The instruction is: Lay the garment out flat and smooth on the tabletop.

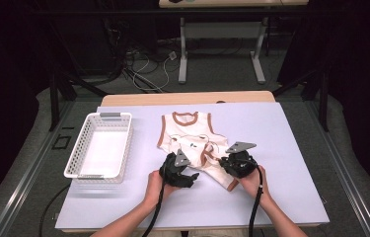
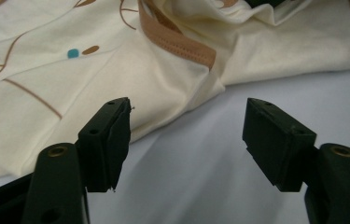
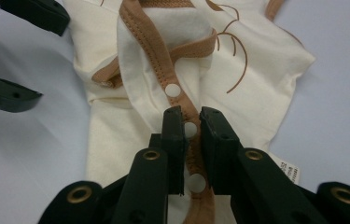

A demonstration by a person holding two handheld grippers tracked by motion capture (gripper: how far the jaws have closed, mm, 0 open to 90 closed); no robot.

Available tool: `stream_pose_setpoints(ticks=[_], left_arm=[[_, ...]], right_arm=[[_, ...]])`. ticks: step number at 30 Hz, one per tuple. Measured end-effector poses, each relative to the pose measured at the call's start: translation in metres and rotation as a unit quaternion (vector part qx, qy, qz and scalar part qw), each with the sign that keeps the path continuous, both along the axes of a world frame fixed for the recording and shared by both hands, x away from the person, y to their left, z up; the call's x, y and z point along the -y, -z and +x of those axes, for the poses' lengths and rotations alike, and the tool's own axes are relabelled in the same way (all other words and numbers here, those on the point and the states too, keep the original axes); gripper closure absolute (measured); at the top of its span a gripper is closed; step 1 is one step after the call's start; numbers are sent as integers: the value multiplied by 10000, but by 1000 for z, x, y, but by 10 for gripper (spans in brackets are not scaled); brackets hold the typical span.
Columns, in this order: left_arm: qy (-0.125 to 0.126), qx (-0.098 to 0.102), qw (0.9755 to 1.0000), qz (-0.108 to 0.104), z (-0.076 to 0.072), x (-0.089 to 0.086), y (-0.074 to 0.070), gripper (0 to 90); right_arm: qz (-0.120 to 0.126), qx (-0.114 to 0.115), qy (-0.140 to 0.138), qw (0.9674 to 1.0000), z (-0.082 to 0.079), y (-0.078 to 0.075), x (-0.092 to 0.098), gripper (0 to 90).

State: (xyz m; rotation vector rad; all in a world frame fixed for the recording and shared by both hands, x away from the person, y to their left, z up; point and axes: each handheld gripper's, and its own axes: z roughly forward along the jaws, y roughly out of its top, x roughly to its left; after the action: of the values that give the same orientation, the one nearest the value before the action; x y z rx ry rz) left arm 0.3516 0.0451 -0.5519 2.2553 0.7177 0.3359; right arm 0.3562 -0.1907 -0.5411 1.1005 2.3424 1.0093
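Two grippers at one cream sleeveless baby bodysuit with brown trim point(image 1: 192, 143) on the white table sheet point(image 1: 281, 148).
My right gripper point(image 3: 191, 128) pinches its snap-button strip point(image 3: 175, 88); my left gripper point(image 2: 186, 135), jaws apart, sits just beside its hem.

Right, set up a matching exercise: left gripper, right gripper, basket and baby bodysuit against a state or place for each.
1. left gripper
2. right gripper
3. basket
4. baby bodysuit

a. white, at the table's left side
b. jaws apart over bare table, beside the cloth
c. cream with brown trim, partly folded
d. clamped on the brown snap strip

Pairs: 1-b, 2-d, 3-a, 4-c
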Motion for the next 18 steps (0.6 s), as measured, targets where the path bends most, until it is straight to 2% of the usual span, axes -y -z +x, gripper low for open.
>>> stream_pose_setpoints(ticks=[7, 10, 14, 16, 17, 18], left_arm=[[14, 112, 9999, 104, 10, 13, -1, 516], [9, 114, 9999, 103, 13, 16, 0, 540], [-37, 105, 9998, 156, 13, 21, 4, 501], [-47, 136, 9998, 104, 14, 21, 5, 525], [-45, 131, 9999, 78, 14, 22, 6, 577], [-24, 147, 9998, 91, 14, 22, 6, 577]], right_arm=[[-20, 23, -3, 10000, 1, 1, 1, 796], [-19, 22, 1, 10000, 1, 1, 1, 796], [-32, -32, 12, 10000, 1, 1, 0, 796], [-50, -36, 10, 10000, 1, 2, 0, 796], [-44, -62, 22, 10000, 1, 2, 0, 796], [-44, -62, 22, 10000, 1, 2, 0, 796]])
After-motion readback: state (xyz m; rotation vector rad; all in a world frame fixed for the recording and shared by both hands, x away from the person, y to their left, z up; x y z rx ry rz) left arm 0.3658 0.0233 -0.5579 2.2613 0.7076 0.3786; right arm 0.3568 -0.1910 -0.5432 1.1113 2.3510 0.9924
